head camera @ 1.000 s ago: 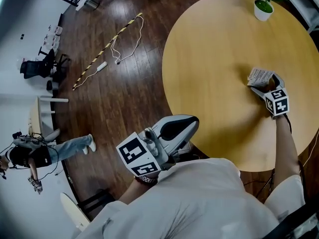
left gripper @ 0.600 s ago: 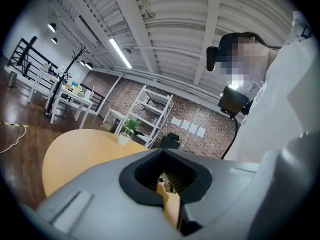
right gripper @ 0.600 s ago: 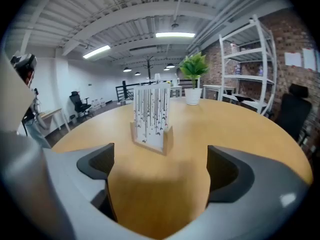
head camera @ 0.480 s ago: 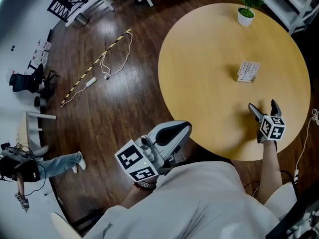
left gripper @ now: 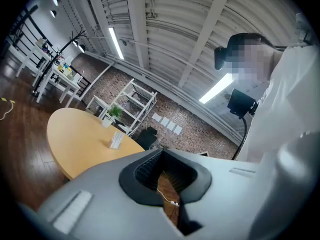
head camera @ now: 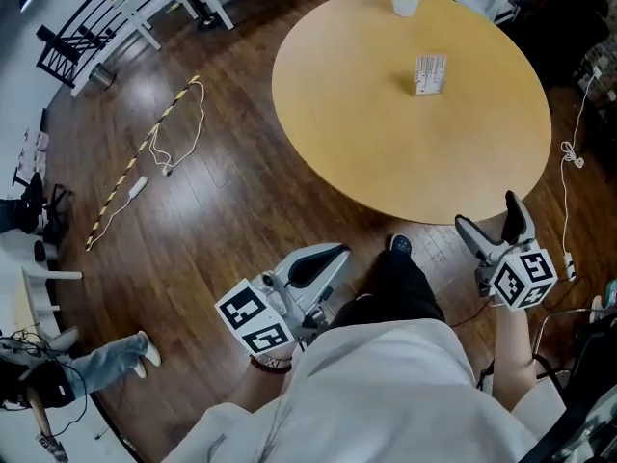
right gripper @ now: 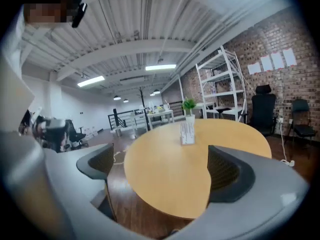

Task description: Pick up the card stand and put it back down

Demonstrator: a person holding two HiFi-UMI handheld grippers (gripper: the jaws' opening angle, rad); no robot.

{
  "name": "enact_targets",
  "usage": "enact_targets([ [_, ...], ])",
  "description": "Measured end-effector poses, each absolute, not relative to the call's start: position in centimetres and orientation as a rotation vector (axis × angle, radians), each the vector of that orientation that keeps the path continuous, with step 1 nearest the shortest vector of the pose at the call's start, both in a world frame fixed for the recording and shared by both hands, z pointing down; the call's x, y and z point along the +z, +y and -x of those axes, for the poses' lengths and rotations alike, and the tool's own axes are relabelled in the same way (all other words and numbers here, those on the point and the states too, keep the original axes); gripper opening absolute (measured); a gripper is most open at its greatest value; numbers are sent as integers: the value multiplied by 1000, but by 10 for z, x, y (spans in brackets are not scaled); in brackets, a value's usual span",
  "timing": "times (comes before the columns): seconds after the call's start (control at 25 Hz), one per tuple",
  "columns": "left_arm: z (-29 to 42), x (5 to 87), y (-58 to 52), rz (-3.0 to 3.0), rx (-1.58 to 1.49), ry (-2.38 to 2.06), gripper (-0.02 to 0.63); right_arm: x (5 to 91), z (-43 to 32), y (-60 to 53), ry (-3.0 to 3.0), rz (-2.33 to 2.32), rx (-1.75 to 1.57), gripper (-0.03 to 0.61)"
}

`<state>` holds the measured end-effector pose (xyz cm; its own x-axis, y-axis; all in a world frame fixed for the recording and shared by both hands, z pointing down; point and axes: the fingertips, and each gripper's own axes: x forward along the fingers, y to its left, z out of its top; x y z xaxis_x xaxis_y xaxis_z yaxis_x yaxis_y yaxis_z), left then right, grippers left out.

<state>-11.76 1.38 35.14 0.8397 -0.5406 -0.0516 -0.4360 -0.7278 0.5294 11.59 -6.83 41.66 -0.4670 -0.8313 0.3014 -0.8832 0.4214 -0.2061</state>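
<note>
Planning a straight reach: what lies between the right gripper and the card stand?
Only bare table and a little floor lie between the right gripper and the card stand; the head view shows it.

The left gripper (head camera: 323,260) is held close in front of the torso, its jaws pressed together. The right gripper (head camera: 488,215) is held out to the right, jaws spread wide and empty.

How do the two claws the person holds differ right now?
The left gripper has its jaws together; the right gripper has them wide apart. The right gripper faces the card stand on the table; the left gripper aims to one side of it. Both are empty and off the table.
</note>
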Motion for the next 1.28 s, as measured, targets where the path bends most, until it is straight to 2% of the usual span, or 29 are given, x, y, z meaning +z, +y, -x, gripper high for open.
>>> enact_targets([
  [0.08,120,348,32,-2512,-272,-703,-9,374,-101,-37,-2609,-1555,436,575],
  [0.2,116,337,52,-2544,-263,-681,-9,318,-83,6,-2727,-1543,304,509],
  [0.24,111,331,57,-2558,-263,-671,-9,303,-77,18,-2766,-1509,270,510],
  [0.32,97,319,62,-2581,-276,-652,-9,285,-66,34,-2816,-1417,195,573],
  [0.4,81,311,65,-2592,-296,-644,-9,278,-66,41,-2809,-1367,97,571],
  [0.48,67,306,70,-2600,-307,-638,-10,273,-71,47,-2794,-1355,19,523],
  [0.52,61,304,75,-2606,-309,-630,-9,270,-74,51,-2793,-1350,-13,463],
  [0.6,49,303,83,-2623,-304,-604,-9,262,-82,62,-2807,-1338,-71,248],
  [0.64,42,303,86,-2631,-297,-593,-9,258,-88,67,-2819,-1342,-88,99],
  [0.68,36,304,88,-2636,-290,-587,-9,257,-93,71,-2831,-1350,-89,80],
  [0.8,24,300,92,-2641,-286,-590,-9,256,-105,82,-2863,-1358,-47,73],
  [0.92,18,293,90,-2656,-280,-597,-9,259,-107,85,-2833,-1342,-72,6],
  [1.28,6,294,91,-2654,-280,-592,-9,273,-99,87,-2842,-1295,-12,9],
])
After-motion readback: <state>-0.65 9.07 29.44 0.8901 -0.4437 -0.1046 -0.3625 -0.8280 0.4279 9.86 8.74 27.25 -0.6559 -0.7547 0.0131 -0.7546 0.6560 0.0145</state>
